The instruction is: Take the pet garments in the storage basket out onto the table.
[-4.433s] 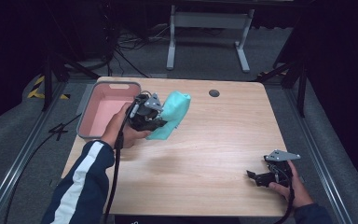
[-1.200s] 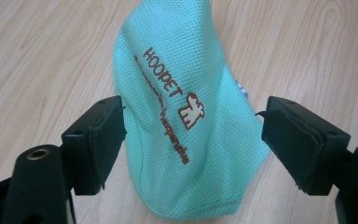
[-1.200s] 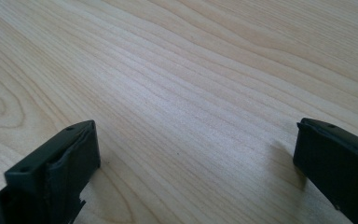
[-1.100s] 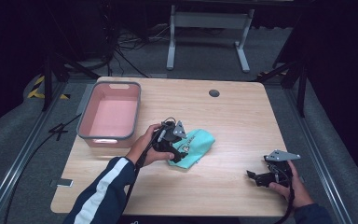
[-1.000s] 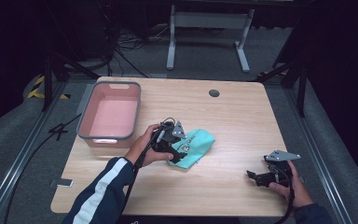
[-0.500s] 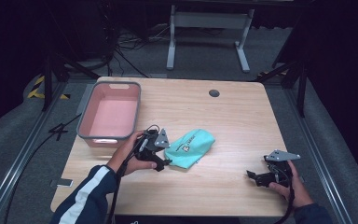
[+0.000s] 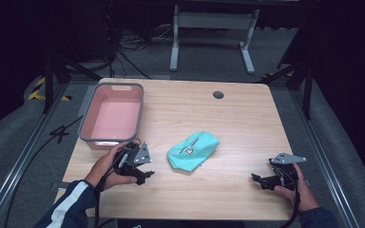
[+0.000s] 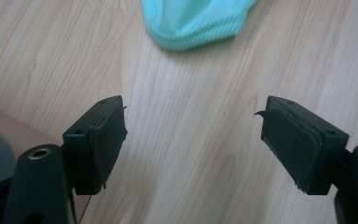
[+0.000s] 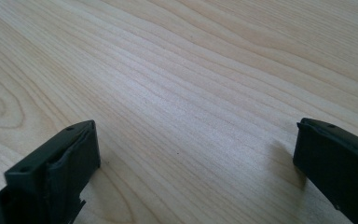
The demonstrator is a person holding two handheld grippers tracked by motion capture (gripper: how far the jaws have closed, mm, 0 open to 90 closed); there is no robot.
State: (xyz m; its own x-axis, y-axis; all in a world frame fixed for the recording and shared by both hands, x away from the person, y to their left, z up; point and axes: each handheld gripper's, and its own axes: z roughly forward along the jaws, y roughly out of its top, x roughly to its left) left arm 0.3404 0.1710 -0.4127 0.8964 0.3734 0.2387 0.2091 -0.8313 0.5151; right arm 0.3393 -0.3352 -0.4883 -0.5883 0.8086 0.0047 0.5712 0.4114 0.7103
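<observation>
1. The mint-green knitted fabric cap with a small dark printed logo [image 7: 192,150] lies slumped near the middle of the pale wooden worktop [image 7: 228,118], free of both claws; in the left gripper view its ribbed hem [image 8: 193,21] shows at the top edge, ahead of the jaws and apart from them.

2. It looks soft and very light, a limp knit with no stiffness of its own; I judge that it will fold, sag and drag on the wood rather than slide as one piece; nothing about it seems fragile or slippery.

3. The best hold is probably the doubled, ribbed hem, where the cloth is thickest and a pinch would catch more than one layer; a bunched fold on the crown would also serve, but a single thin layer might slip free.

4. The left claw [image 7: 144,172] rests just beside the cap, on its left, held in a hand with a dark sleeve striped white; its jaws stand wide apart and hold nothing, with bare wood between them.

5. The right claw [image 7: 261,180] sits well apart, near the front right corner of the worktop; its jaws are likewise spread wide and empty over bare wood.

6. A pink rectangular plastic tub with a grey rim [image 7: 86,124] stands at the left of the worktop, behind the left claw and near the cap; it looks empty.

7. A small dark round grommet [image 7: 218,94] sits at the far edge of the worktop.
</observation>
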